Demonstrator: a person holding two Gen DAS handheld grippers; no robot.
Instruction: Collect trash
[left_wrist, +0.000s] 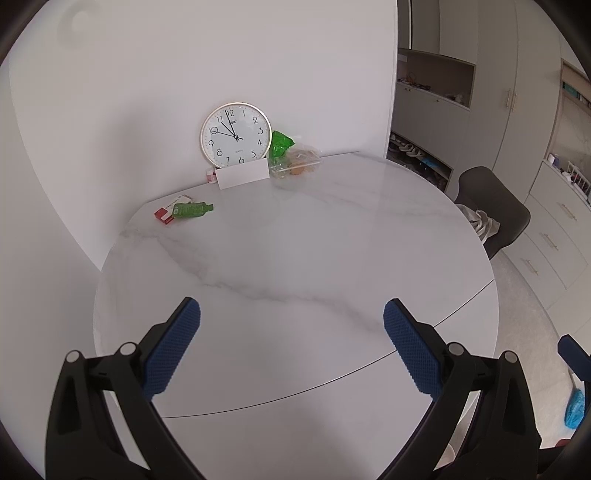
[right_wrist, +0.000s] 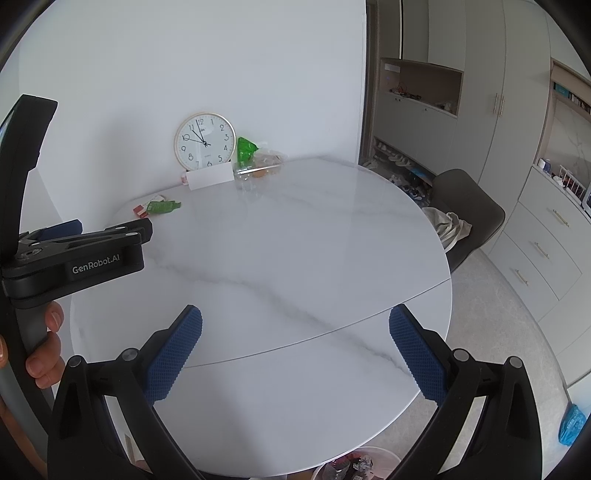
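A green wrapper (left_wrist: 192, 209) lies on a red and white box (left_wrist: 170, 209) at the far left of the white marble table (left_wrist: 295, 258); both also show in the right wrist view (right_wrist: 162, 206). A green bag (left_wrist: 280, 142) and a clear plastic container (left_wrist: 295, 166) with food scraps sit by the wall, and show in the right wrist view too (right_wrist: 246, 147) (right_wrist: 258, 168). My left gripper (left_wrist: 291, 343) is open and empty over the near table. My right gripper (right_wrist: 295, 350) is open and empty. The left gripper (right_wrist: 77, 240) shows at the left of the right wrist view.
A wall clock (left_wrist: 236, 134) leans on the wall behind a white card (left_wrist: 243, 175). A dark chair (left_wrist: 491, 210) with a cloth stands at the table's right. A waste bin (right_wrist: 354, 463) with trash sits below the table's near edge. Cabinets (right_wrist: 546, 240) line the right.
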